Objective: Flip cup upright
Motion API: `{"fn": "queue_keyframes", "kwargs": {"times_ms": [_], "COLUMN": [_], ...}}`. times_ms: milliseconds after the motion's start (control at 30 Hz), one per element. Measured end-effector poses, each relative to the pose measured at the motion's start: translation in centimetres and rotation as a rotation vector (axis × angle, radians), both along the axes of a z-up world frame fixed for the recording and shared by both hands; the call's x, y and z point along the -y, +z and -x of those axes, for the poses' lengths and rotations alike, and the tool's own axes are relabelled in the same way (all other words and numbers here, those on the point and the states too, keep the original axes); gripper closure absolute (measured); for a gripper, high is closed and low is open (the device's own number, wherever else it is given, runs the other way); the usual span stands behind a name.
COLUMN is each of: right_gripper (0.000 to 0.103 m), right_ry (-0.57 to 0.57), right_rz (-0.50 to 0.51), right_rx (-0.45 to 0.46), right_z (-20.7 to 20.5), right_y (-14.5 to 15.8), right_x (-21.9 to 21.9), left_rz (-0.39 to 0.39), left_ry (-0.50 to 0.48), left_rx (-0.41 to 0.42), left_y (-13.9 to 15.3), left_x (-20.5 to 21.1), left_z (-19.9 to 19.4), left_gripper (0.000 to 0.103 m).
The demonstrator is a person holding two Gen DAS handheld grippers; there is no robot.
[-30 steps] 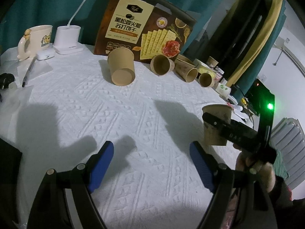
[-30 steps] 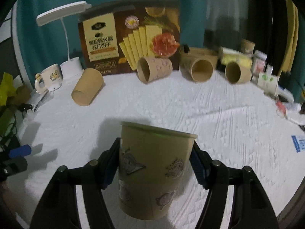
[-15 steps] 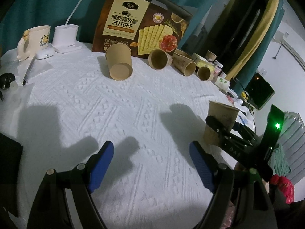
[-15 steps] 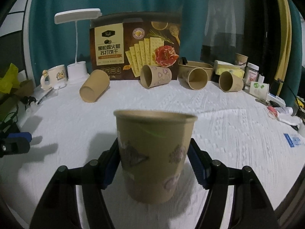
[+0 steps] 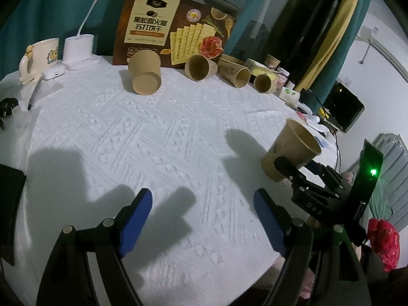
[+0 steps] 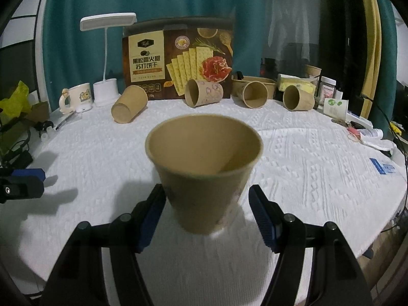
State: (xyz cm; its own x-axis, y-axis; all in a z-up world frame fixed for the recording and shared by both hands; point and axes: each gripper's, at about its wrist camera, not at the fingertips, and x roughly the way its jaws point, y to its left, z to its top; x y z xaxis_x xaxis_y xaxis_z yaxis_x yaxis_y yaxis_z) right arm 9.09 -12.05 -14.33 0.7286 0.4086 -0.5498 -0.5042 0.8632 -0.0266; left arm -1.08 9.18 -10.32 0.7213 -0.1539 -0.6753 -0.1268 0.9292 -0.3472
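Observation:
A brown paper cup point(image 6: 204, 168) stands upright on the white cloth, mouth up, between the blue pads of my right gripper point(image 6: 206, 216). The right jaws are open: there is a gap on the right side, and the left pad is at or near the cup's wall. The same cup shows in the left wrist view point(image 5: 290, 150) at the right, with the right gripper's black frame at its base. My left gripper point(image 5: 201, 214) is open and empty over the near cloth. Several more paper cups lie on their sides at the back, among them a plain one point(image 6: 128, 107) and a printed one point(image 6: 202, 97).
A cracker box point(image 6: 178, 58) stands at the back. A white desk lamp point(image 6: 105, 86) and a mug point(image 6: 76, 99) are at the back left. Jars and small items crowd the right rear point(image 6: 329, 91). The table edge runs close at the right point(image 6: 397, 193).
The right jaws have opened off the cup, which now stands on the cloth. The right gripper has pulled back and looks down into it. The left gripper stays open.

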Motion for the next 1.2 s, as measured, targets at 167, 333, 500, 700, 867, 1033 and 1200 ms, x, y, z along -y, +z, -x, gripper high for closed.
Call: {"fn": "queue_keyframes", "kwargs": {"times_ms": [167, 333, 500, 700, 867, 1033, 1200], "right_gripper": [0.038, 0.038, 0.038, 0.038, 0.038, 0.038, 0.038], "right_ry": [-0.003, -0.009, -0.032, -0.068, -0.102, -0.144, -0.195], "right_rz": [-0.009, -0.025, -0.042, -0.060, -0.103, -0.135, -0.146], "right_rx": [-0.001, -0.008, -0.023, -0.036, -0.046, -0.049, -0.049], "right_z": [1.5, 2.9, 4.1, 5.5, 6.6, 7.3, 7.6], "right_y": [-0.1, -0.1, 0.3, 1.2, 2.2, 3.4, 5.0], "right_x": [0.8, 2.0, 3.5, 5.8, 8.1, 10.7, 13.1], "left_rz": [-0.013, -0.033, -0.046, -0.070, -0.088, -0.105, -0.142], "left_ry": [-0.013, -0.036, -0.061, -0.088, -0.119, -0.166, -0.198], "left_rx": [0.006, 0.007, 0.022, 0.045, 0.062, 0.078, 0.120], "left_y": [0.3, 0.6, 1.1, 2.0, 2.7, 3.5, 4.8], "left_x": [0.9, 2.0, 3.1, 4.6, 5.9, 7.8, 9.6], "left_z": [0.9, 1.6, 2.3, 3.0, 3.2, 3.3, 3.5], "left_gripper": [0.021, 0.021, 0.021, 0.021, 0.021, 0.021, 0.021]}}
